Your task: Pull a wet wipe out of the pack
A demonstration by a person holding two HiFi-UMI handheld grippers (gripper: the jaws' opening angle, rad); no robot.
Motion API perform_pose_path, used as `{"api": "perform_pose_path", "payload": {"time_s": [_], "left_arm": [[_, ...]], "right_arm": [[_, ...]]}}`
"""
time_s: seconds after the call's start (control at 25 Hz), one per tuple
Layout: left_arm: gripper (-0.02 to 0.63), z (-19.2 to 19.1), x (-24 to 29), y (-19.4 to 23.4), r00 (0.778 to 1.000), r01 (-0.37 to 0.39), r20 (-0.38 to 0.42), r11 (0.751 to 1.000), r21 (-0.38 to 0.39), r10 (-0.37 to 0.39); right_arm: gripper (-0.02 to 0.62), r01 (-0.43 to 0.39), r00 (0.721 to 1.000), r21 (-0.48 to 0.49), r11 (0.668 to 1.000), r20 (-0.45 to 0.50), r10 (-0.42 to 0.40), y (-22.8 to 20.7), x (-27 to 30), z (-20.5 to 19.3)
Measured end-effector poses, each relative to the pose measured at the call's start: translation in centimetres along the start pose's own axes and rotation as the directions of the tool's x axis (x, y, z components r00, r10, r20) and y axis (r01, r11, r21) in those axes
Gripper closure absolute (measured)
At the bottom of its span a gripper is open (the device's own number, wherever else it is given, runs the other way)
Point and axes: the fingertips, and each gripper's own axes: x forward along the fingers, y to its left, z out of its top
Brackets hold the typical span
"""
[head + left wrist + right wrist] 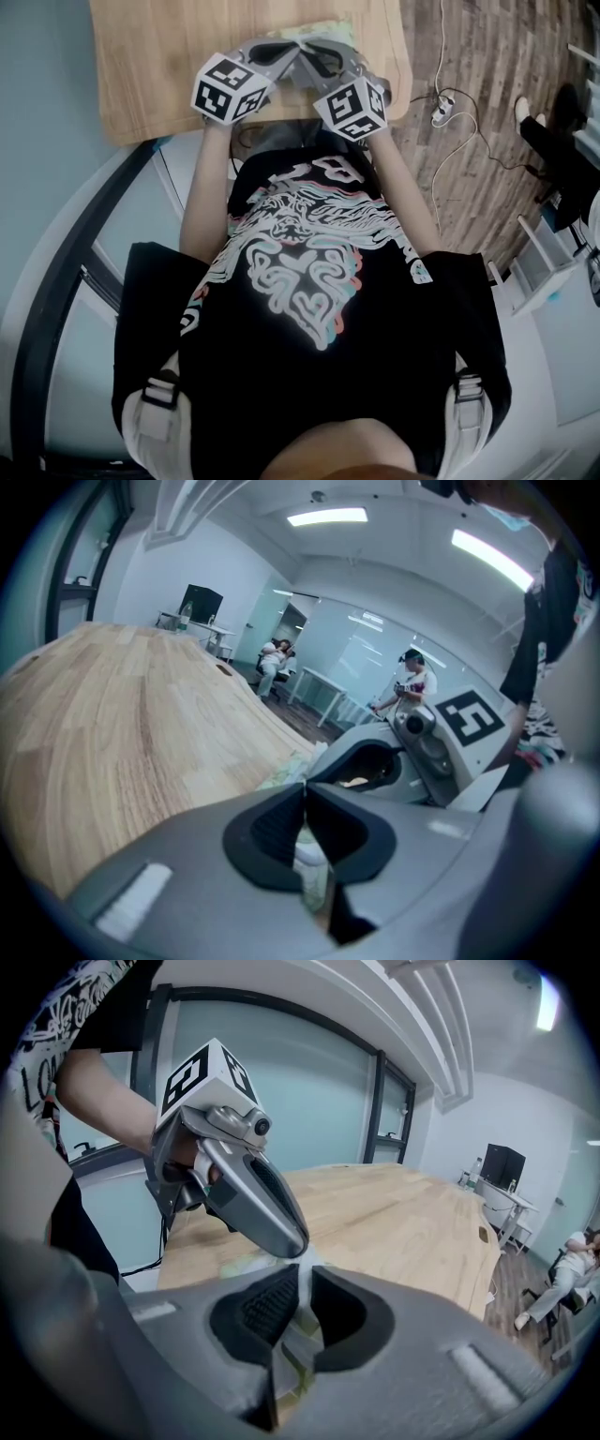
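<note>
the left gripper [305, 789] has its jaws shut, tips meeting. no view shows whether they nip a fold of the pack [287, 772] or only bear down on it. the pack lies right under those tips and just ahead of them, on the worktop [131, 724]. if the left jaws aren't really pinning it, i judge the whole pouch would lift with the sheet instead of letting it go.

between the two sets of tips there is almost no room. the grey noses sit nearly touching, so a careless tug could knock one gripper against the other.

the right gripper [306, 1277] has its jaws drawn to a thin slit on a pale sheet that i take for the wet wipe [302, 1321], which runs down through the gap. a thin, limp sheet like this could slide off the pads, tear, or drag the next wipe out behind it.

the pack looks like soft, crinkly pale-green film, flat and pouch-shaped. the wipe is white and floppy. the jaws are smooth grey shells with black ribbed pads. the worktop is light wood with long straight grain and a rounded corner.
</note>
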Motion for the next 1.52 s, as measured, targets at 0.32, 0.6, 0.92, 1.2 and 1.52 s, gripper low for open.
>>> {"api": "perform_pose_path", "payload": {"time_s": [0.32,0.6,0.92,1.2,1.52], "left_arm": [[0.611,0.2,-0.2,-1.0,1.000,-0.018,0.003,0.999,0.029,0.018],[0.611,0.2,-0.3,-0.8,0.999,-0.048,0.007,0.998,0.029,0.048],[0.612,-0.1,-0.7,-0.3,0.997,-0.078,0.009,0.997,0.011,0.078],[0.617,-0.4,-1.0,0.2,0.996,-0.093,0.012,0.996,0.005,0.093],[0.590,-1.0,-0.9,0.7,0.991,-0.131,-0.003,0.990,0.053,0.131]], "right_arm": [[0.571,0.003,1.000,-0.035,0.999,-0.008,-0.003,0.3,-0.9,-0.1],[0.574,-0.003,1.000,-0.024,1.000,-0.011,0.003,0.2,-0.9,-0.1],[0.574,-0.003,1.000,-0.032,0.999,-0.017,0.003,0.4,-0.6,-0.2],[0.574,-0.013,1.000,-0.027,1.000,-0.020,0.012,0.6,-0.3,-0.3],[0.574,-0.011,0.999,-0.024,1.000,-0.033,0.010,0.6,-0.3,-0.5]]}}
